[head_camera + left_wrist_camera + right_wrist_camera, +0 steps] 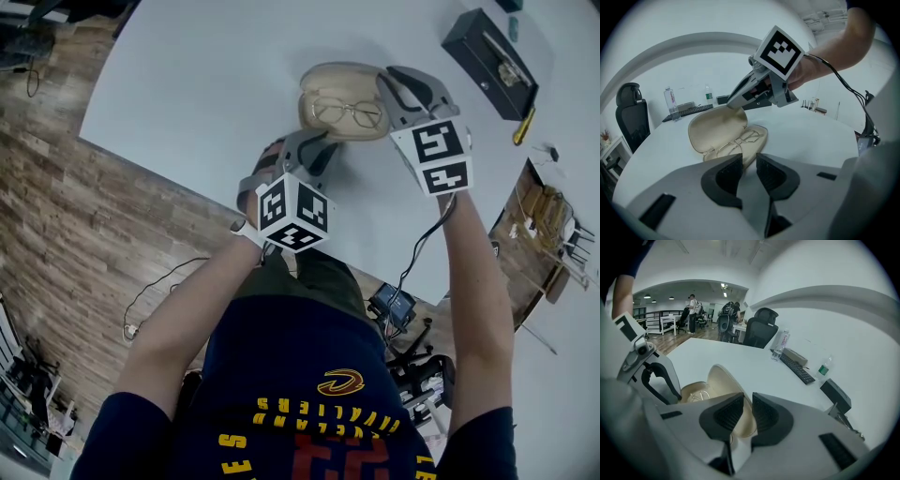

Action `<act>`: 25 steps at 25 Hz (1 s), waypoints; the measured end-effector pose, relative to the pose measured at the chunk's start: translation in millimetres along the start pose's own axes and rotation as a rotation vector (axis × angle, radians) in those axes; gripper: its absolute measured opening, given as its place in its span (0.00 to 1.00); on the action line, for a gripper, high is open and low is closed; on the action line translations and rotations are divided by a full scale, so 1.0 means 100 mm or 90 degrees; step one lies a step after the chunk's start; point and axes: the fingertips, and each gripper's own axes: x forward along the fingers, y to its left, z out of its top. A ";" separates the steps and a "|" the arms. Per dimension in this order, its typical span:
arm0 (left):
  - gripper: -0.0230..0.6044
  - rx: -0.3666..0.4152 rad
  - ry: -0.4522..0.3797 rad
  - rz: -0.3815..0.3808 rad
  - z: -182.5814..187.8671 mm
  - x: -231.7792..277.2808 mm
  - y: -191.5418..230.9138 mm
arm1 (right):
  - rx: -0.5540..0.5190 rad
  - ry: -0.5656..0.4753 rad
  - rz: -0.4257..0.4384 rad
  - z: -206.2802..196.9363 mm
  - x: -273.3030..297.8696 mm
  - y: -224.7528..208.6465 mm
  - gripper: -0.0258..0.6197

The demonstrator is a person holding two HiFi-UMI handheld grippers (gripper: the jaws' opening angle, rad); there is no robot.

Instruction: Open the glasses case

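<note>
A beige glasses case (339,86) lies open on the white table (206,84), with gold-rimmed glasses (348,112) in its base. My right gripper (389,80) is shut on the rim of the raised lid (723,380); in the left gripper view its tips (736,104) sit on the lid's top edge. My left gripper (314,145) is at the near end of the base (751,143). Its jaws stand narrowly apart and the base's edge runs in between the tips, so they look shut on it. The right gripper view shows the left gripper (658,373) beside the base.
A black box (489,61) stands at the table's far right. A keyboard (797,366), two bottles (782,341) (824,367) and an office chair (761,329) are at the far side. The table's near edge is close to my body, with cables (417,248) hanging there.
</note>
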 end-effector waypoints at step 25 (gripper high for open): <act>0.20 -0.008 -0.001 -0.003 0.00 -0.02 0.00 | 0.071 0.030 0.036 -0.11 0.41 -0.17 0.15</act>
